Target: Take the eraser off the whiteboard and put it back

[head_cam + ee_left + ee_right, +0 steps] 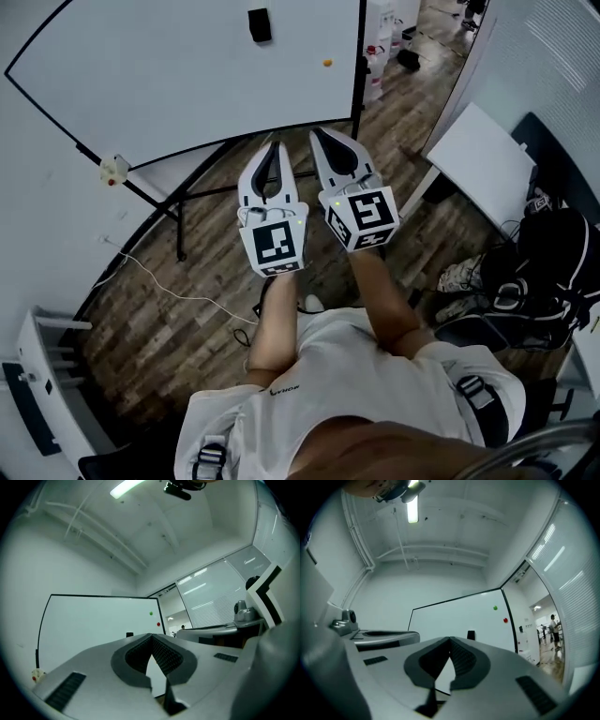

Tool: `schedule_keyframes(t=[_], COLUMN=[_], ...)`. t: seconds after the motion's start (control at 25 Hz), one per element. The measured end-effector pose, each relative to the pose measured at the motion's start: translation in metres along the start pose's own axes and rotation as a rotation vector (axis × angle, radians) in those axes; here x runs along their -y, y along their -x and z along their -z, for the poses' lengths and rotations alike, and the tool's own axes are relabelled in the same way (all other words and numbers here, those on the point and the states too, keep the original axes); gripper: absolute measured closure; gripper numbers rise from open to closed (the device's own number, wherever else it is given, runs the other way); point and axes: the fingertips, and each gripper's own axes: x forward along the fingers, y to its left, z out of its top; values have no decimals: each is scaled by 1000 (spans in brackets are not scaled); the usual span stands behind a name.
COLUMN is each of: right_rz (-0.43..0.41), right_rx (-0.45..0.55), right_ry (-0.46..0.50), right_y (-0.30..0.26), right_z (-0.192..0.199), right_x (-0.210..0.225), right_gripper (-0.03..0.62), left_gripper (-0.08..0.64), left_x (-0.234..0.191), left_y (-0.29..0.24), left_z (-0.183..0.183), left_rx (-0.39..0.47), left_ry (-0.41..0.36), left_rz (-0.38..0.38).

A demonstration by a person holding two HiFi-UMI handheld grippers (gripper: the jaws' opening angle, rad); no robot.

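Eraser (260, 24) sat on whiteboard (169, 84), right of its middle, well ahead of left gripper (274, 146) and right gripper (319, 136), these side by side, pointed at board, jaws of each closed together, nothing between them.

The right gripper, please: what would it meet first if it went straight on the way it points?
Probably the whiteboard, just left of the black eraser; nothing shows in between, though depth is unclear.

Ahead: open air up to the whiteboard (187, 84), where the eraser (260, 25) sticks out near the top edge.
Below board: stand legs (179, 234) and a loose cable (141, 268) cross the floor.
Right side: white table (483, 164), backpack (553, 272) and shoes (459, 277) crowd the passage.
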Motion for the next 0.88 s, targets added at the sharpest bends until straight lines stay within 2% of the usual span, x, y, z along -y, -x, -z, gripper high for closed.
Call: schedule_keyframes(t=[0.36,0.56,0.88], right_rz=[29,29,15], right_rx=[-45,-31,-42], right_ry=[-16,-13,-4], right_y=[-92,-130,-171], right_z=[39,46,61], right_x=[21,38,63], right_gripper=[580,580,580], left_gripper=[557,557,557], left_x=[-53,-72,-80], left_y=[-62,-91,-132], left_z=[50,59,70], left_rx=[-39,-25,-9], left_ry=[29,14,12], left_rz=[-21,-50,-66])
